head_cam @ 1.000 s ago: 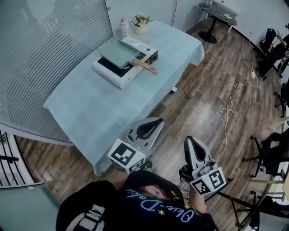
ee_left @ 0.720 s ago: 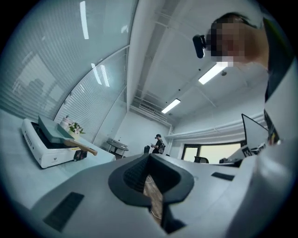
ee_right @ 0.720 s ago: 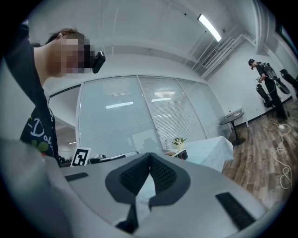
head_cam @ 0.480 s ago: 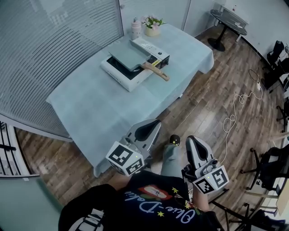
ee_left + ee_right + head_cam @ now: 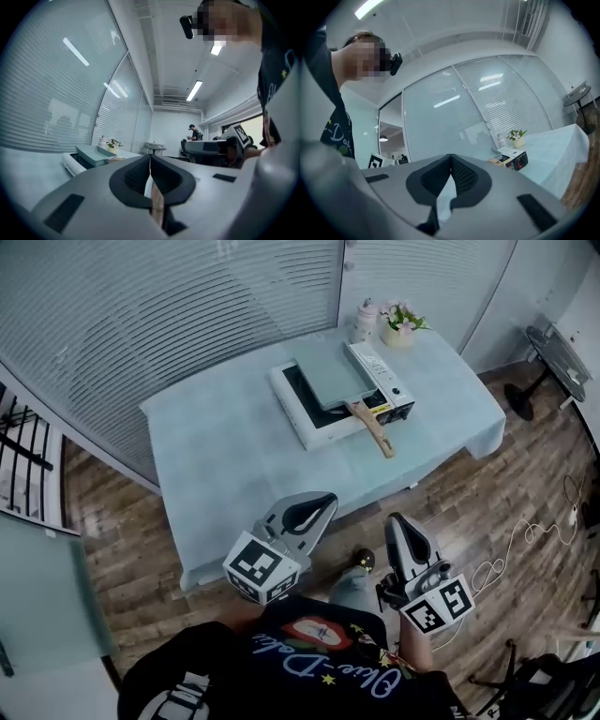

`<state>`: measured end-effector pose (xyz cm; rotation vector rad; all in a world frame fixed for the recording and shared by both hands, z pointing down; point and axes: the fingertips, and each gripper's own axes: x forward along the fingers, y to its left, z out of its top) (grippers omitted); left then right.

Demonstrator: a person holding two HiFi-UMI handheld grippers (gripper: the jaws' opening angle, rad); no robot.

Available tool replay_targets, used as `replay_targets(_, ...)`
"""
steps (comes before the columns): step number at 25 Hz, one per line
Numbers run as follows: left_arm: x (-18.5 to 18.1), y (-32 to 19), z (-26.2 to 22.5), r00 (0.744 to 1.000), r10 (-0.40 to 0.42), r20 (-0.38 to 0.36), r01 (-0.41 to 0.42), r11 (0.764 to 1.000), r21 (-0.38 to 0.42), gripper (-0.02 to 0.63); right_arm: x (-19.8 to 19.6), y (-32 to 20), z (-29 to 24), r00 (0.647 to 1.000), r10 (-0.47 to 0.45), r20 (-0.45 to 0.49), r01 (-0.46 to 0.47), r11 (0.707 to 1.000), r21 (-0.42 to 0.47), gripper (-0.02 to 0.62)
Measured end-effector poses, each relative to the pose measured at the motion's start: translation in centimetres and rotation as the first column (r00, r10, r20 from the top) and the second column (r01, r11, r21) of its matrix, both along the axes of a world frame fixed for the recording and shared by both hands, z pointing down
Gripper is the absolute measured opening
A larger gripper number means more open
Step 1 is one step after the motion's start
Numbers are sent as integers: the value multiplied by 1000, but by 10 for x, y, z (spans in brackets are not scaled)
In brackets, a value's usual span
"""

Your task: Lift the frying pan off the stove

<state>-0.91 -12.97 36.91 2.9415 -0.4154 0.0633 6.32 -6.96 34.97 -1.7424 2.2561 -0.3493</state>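
A: Where is the frying pan (image 5: 328, 381) sitting right now?

B: It is resting on the white stove (image 5: 298, 424), which is standing toward the far right of the table (image 5: 225, 460) with the pale blue cloth. The pan is square and pale green. Its wooden handle (image 5: 374, 430) is sticking out toward the near right, past the stove's edge.

A: And the two grippers?

B: Both are hanging at the near side, well apart from the stove. The left gripper (image 5: 323, 499) is showing its jaws pressed together with nothing between them. The right gripper (image 5: 393, 520) is doing the same, so neither is holding anything.

A: So what is the approach calling for?

B: I am judging that the reach is only beginning. The jaws are going to need opening before they meet the handle. They should then be closing on it close to the pan end, so the pan is not tipping as it rises. Lifting straight up and level is looking safest, since the stove's control panel (image 5: 377, 371) is sitting just right of the pan.

A: Is anything lying in the containers?

B: The pan is looking empty, as far as this distance is letting me tell. At the far edge a small pot (image 5: 398, 335) is holding pink and white flowers (image 5: 405, 317). A little white bottle (image 5: 364, 321) is standing just left of it, and its contents are not showing.
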Motion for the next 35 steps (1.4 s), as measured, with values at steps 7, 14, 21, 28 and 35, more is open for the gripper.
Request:
replay_targets(7, 25, -31, 7, 986, -165, -2, 165, 986, -33, 6, 38, -40, 4, 988, -153, 26, 153, 988, -7, 2)
replay_targets(14, 56, -59, 13, 954, -301, 5, 300, 952, -57, 6, 83, -64, 3, 965, -261, 40, 261, 965, 3, 2)
replay_targets(21, 75, -78, 23, 912, -410, 0, 408, 907, -105, 6, 119, -90, 12, 930, -365, 40, 366, 931, -5, 2)
replay_targets(28, 80, -84, 36, 865, -502, 1, 496, 855, -153, 6, 130, -108, 27, 880, -473, 51, 474, 880, -25, 2)
replay_targets(35, 82, -83, 49, 863, -505, 8, 490, 834, -254, 52, 129, -113, 42, 844, -524, 116, 532, 846, -45, 3)
